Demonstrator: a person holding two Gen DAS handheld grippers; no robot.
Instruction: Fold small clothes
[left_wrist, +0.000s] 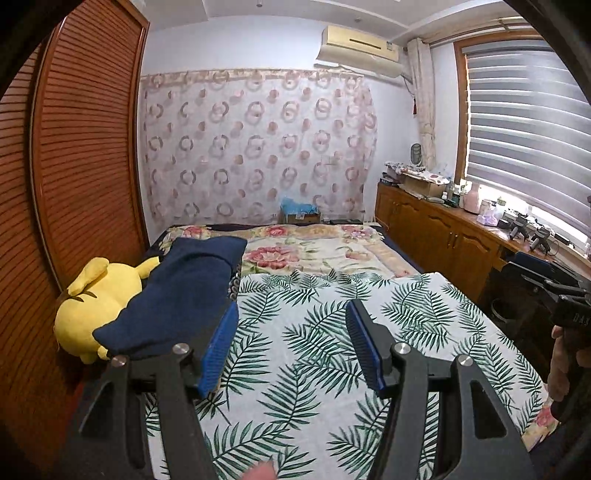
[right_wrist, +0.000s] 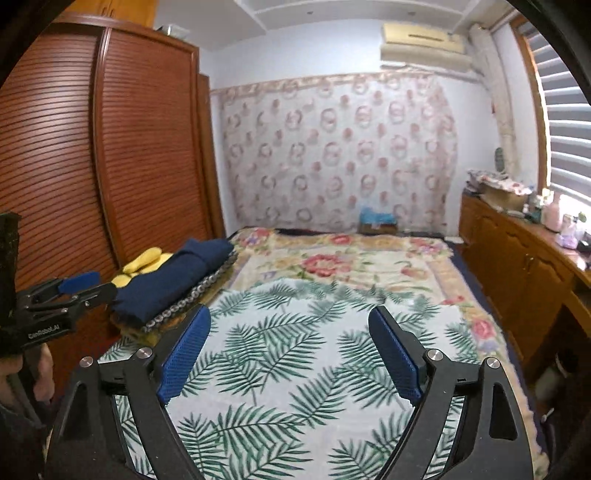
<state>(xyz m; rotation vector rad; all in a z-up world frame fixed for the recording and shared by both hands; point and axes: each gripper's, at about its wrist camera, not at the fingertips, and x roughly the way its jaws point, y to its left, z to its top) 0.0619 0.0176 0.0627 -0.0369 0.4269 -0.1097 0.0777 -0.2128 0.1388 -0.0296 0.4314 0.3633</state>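
- Folded navy garment (left_wrist: 177, 291) lies at the left edge of the bed, partly over a yellow plush toy (left_wrist: 92, 306); in the right wrist view we see the same navy piece (right_wrist: 177, 280) resting on a darker patterned cloth (right_wrist: 192, 299) whose edge shows beneath it.
- We hold the left gripper (left_wrist: 291, 347) above the palm-leaf sheet (left_wrist: 314, 332) with its blue pads standing apart at a middling width; nothing lies between them — only the leaf print shows through the gap; the navy garment sits just beyond its left finger, and we cannot tell whether that finger touches the cloth.
- Our right gripper (right_wrist: 291, 354) is spread wide over the same leaf sheet (right_wrist: 277, 350); nothing is caught between its pads.
- Each gripper turns up at the margin of the other's view — the right one at the far right edge of the left wrist view, held in a hand (left_wrist: 561, 365); the left one at the far left edge of the right wrist view, with a hand (right_wrist: 33, 373) below it.
- Beyond the leaf sheet we see a floral blanket (left_wrist: 314, 247) covering the far part of the bed; a louvred wooden wardrobe (left_wrist: 81, 147) stands along the left, a low wooden cabinet (left_wrist: 436, 229) runs under the window blinds (left_wrist: 524, 129) on the right, and a circle-patterned curtain (left_wrist: 258, 147) hangs on the back wall.
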